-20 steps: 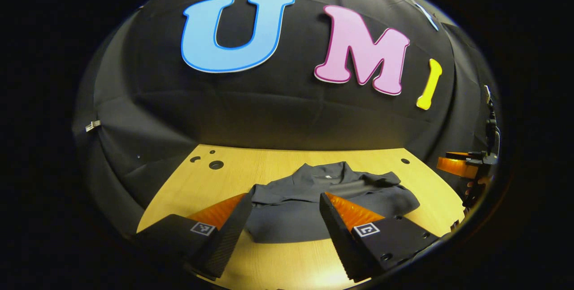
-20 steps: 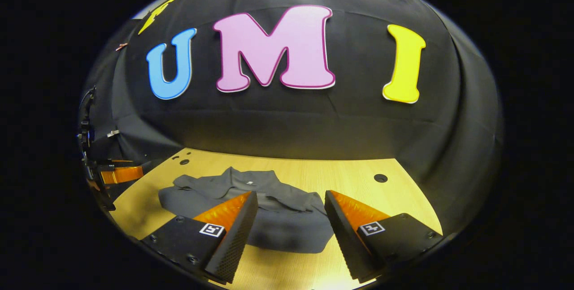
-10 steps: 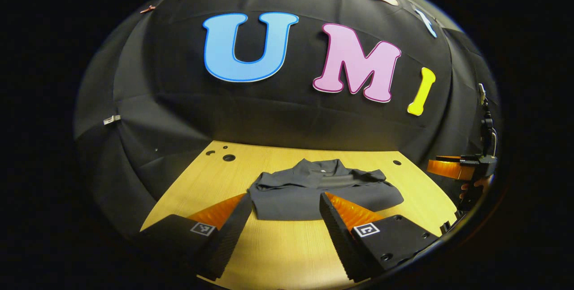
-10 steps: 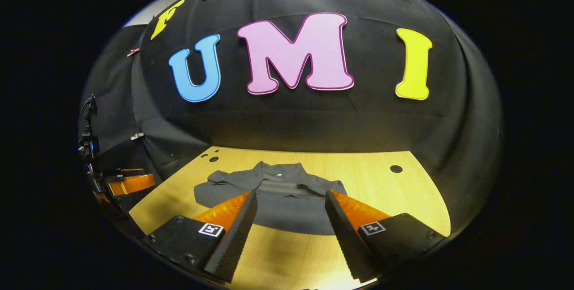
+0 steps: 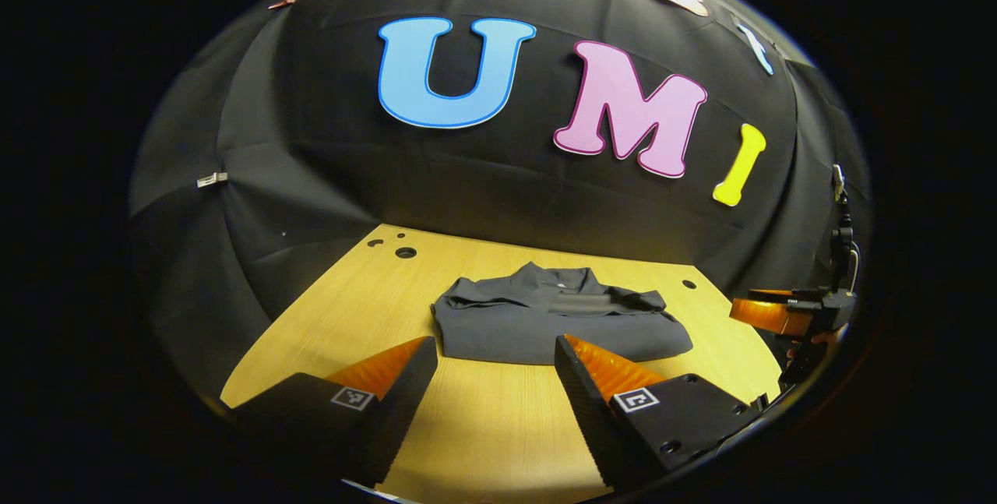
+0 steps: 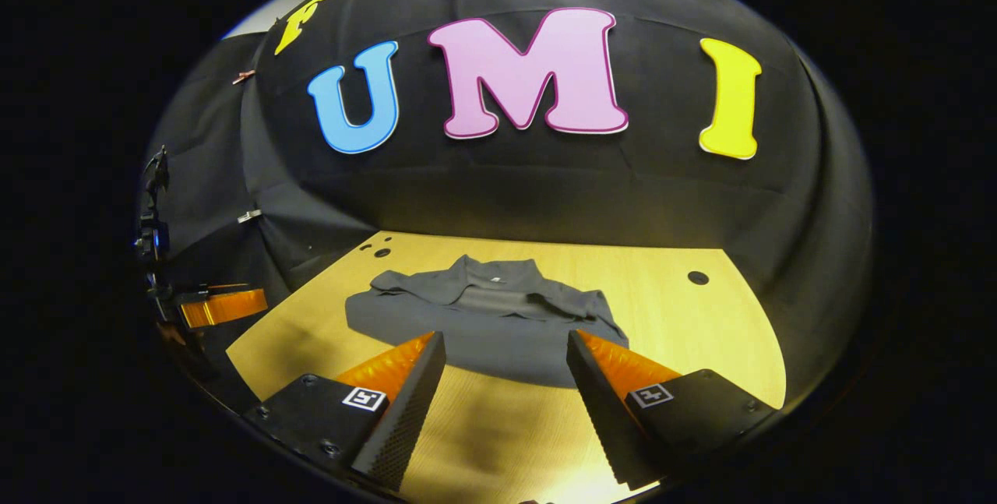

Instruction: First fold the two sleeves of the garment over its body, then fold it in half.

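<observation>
A dark grey garment [image 5: 553, 325] lies folded in a compact bundle on the wooden table [image 5: 358, 301], collar toward the back wall and sleeves tucked over the body. In the right gripper view the same garment [image 6: 487, 317] lies in the middle of the table. My left gripper [image 5: 494, 348] hangs open just short of the garment's near edge, nothing between its fingers. My right gripper [image 6: 502, 340] is open too, held back from the garment's near edge. The right gripper [image 5: 779, 313] also shows at the far right of the left gripper view, and the left gripper [image 6: 222, 305] at the far left of the right gripper view.
The table [image 6: 701, 325] has a few round holes, one [image 5: 405, 252] near its back left corner and one [image 6: 698, 277] at the right. Black cloth walls close it in at the back and both sides.
Both grippers have drawn back from the garment toward the table's near edge, open and holding nothing. The garment now lies a little beyond the fingertips instead of between them.
</observation>
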A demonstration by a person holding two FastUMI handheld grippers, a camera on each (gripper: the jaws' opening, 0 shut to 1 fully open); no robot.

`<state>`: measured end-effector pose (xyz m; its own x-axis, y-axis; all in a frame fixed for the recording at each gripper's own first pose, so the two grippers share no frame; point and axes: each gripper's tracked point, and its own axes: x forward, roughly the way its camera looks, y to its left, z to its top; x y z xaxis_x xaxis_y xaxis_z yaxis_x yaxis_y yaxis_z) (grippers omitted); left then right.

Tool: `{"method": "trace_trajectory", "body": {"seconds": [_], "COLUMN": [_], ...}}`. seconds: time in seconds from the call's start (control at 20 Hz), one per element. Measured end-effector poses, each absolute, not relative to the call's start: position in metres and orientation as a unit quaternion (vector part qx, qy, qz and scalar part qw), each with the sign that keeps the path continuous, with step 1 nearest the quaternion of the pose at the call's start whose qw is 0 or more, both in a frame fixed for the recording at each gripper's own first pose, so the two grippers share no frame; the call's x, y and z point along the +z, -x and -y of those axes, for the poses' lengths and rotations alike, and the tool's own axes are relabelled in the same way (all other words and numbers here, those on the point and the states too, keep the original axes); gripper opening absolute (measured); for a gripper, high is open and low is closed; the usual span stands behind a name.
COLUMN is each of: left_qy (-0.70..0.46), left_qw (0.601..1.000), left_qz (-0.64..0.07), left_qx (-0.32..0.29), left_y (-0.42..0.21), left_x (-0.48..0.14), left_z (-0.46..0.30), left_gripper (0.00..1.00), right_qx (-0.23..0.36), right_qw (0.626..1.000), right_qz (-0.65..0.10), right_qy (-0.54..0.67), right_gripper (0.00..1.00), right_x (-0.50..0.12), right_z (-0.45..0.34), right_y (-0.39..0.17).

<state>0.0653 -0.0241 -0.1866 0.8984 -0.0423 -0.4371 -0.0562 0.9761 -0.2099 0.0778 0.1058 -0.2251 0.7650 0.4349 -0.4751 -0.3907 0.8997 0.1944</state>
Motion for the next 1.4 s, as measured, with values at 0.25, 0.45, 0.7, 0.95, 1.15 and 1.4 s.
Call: {"method": "trace_trajectory", "body": {"seconds": [0.25,0.45,0.7,0.95,1.15,1.4], "left_qy": [0.096,0.076,0.071,0.075,0.072,0.070], "left_qw": [0.968,0.973,0.974,0.973,0.972,0.971], "left_qz": [-0.230,-0.216,-0.213,-0.216,-0.220,-0.227], "left_qx": [0.026,-0.007,-0.032,-0.033,-0.031,-0.020], "left_y": [-0.055,-0.041,-0.022,-0.006,0.001,0.001], "left_x": [-0.193,-0.188,-0.192,-0.197,-0.203,-0.208], "left_z": [0.035,0.056,0.061,0.056,0.055,0.053], "left_gripper": [0.95,0.96,0.96,0.96,0.96,0.96], "right_qx": [0.230,0.216,0.192,0.176,0.176,0.185], "right_qw": [0.936,0.945,0.951,0.954,0.955,0.952], "right_qz": [-0.262,-0.237,-0.236,-0.240,-0.238,-0.243], "right_qy": [-0.052,-0.059,-0.050,-0.033,-0.029,-0.029], "right_gripper": [0.97,0.98,0.99,0.99,0.99,0.98], "right_x": [-0.224,-0.212,-0.214,-0.214,-0.214,-0.218], "right_z": [-0.106,-0.098,-0.082,-0.074,-0.073,-0.076], "right_y": [-0.077,-0.063,-0.034,-0.019,-0.016,-0.018]}}
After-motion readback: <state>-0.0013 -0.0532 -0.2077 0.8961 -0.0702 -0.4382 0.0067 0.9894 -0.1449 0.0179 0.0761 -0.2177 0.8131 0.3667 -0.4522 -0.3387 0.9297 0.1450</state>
